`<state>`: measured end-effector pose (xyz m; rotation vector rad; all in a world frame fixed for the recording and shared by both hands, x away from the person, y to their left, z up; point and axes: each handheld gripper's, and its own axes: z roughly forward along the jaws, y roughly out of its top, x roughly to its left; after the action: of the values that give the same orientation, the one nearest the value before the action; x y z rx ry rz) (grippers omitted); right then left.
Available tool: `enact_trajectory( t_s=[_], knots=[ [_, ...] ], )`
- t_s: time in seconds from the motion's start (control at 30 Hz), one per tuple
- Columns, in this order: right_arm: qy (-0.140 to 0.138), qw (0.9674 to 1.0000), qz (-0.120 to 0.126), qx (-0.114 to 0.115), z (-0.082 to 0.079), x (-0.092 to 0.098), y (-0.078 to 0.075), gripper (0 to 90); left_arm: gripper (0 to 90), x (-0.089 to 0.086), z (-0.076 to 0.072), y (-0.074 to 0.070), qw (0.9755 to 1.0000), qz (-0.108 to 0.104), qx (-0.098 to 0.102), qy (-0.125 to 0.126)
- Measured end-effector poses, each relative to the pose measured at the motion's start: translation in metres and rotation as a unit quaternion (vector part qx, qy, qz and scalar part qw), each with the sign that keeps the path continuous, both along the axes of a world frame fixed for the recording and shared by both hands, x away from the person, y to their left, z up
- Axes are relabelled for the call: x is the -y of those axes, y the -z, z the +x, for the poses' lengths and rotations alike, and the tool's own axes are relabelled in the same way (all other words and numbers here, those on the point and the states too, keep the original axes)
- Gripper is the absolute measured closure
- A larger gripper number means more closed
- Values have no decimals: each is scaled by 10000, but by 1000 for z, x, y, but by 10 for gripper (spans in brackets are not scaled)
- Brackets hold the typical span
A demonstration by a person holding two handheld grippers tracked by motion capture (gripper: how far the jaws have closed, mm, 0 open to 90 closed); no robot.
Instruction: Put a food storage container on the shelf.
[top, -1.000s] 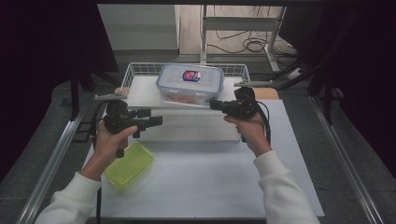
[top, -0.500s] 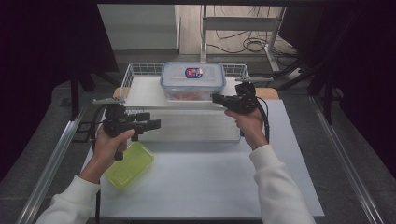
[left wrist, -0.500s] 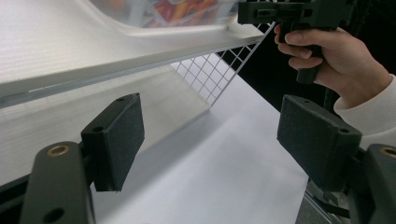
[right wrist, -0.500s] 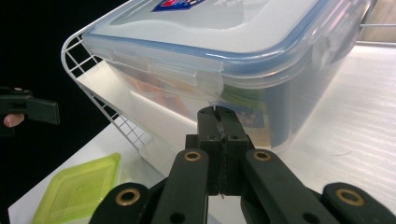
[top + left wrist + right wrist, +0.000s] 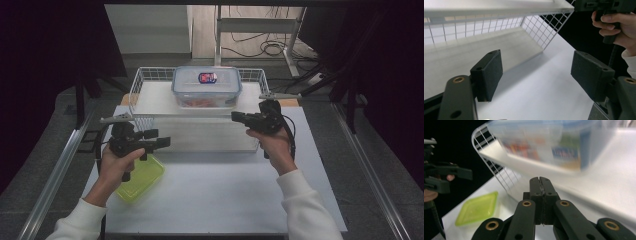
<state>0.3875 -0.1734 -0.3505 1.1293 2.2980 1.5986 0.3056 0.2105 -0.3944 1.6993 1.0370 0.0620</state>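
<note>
A: Starting nearest the person, what lies by the wire basket (image 5: 142,80)?

B: A green lid (image 5: 142,179) lies flat on the white counter (image 5: 220,195), in front of the basket's left corner and partly under the left hand. The right gripper view shows all of it, well clear of the basket's foot.

A: And the left tongs (image 5: 162,142)?

B: They hang just in front of the basket's left end, pointing along its front. The left gripper view shows their pads (image 5: 487,75) standing wide apart, with bare counter between them and nothing held; the jaws have just been closing a little. That view also looks into the basket's lower level, under its white shelf.

A: The right tongs (image 5: 235,116)?

B: They are at the basket's right front corner, pointing left. The right gripper view shows both pads (image 5: 540,187) pressed flat together on nothing.

A: What sits on the basket?

B: A clear lidded container (image 5: 206,86) stands on top of the basket, toward the back, apart from both tongs. The high view shows a red-and-blue label on its lid; in the right gripper view it is blurred, just beyond the closed tips.
</note>
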Motion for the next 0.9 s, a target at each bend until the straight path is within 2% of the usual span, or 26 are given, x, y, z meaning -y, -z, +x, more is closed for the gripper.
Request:
enact_trajectory(
  t_s=[0.1,0.2,0.27,0.3,0.43,0.47,0.57,0.73,0.9],
  knots=[
    [82,9999,-71,-110,-11,9,10,870,258,1,-9,8,9999,-118,-38,66],
    [43,9998,-90,-170,-22,19,24,838,263,2,-18,15,9999,-48,-47,123],
    [15,9997,-137,-214,-29,26,33,755,270,3,-23,19,9997,-54,-96,198],
    [20,9995,-181,-263,-33,29,38,667,277,3,-25,20,9996,-50,-115,233],
    [-36,9990,-344,-274,-47,37,50,525,289,5,-33,28,9990,128,-225,366],
    [-62,9987,-429,-283,-55,40,57,489,291,6,-36,31,9989,171,-236,371],
    [-111,9981,-538,-273,-61,42,63,459,291,7,-40,38,9984,320,-289,355],
    [-312,9966,-653,-389,-75,46,79,396,287,8,-47,53,9972,516,-394,358],
    [-296,9952,-736,-574,-86,51,95,357,287,6,-57,64,9957,696,-522,306]
  ],
)
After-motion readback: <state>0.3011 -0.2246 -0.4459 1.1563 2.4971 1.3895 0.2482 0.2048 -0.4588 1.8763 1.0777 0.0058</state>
